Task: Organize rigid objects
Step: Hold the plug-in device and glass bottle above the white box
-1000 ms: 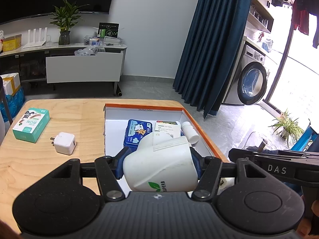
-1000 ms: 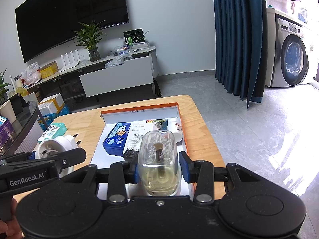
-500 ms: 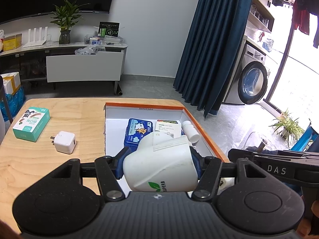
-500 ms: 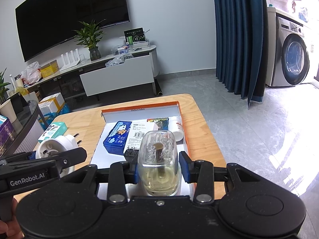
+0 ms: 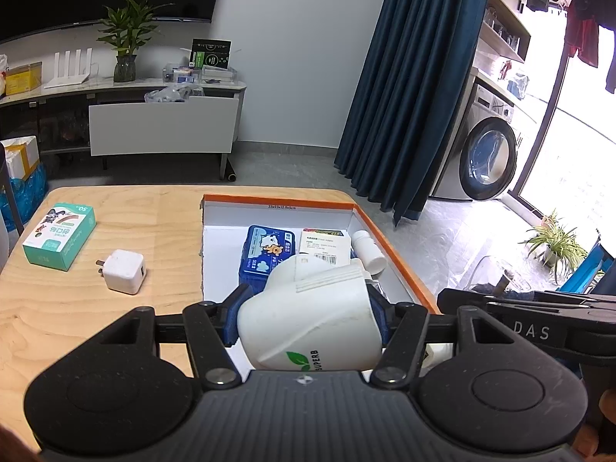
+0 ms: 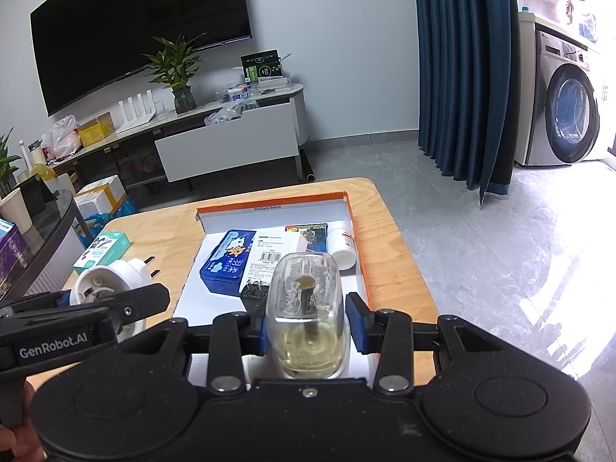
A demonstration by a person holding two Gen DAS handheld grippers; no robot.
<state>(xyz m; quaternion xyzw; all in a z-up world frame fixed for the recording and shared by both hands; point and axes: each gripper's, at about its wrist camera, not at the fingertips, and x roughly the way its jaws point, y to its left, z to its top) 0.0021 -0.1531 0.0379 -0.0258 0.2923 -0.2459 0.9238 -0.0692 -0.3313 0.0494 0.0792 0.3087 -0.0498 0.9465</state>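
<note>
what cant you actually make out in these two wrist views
- Left wrist view: the white plug-in device in the left gripper hides the box floor behind it.
- Right wrist view: the clear liquid bottle in the right gripper covers the black adapter.
- Both views: label print on the small white bottle is too small.

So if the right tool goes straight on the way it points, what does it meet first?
Probably the black plug and white box in the orange tray, just ahead of the held glass bottle; depth is unclear.
</note>
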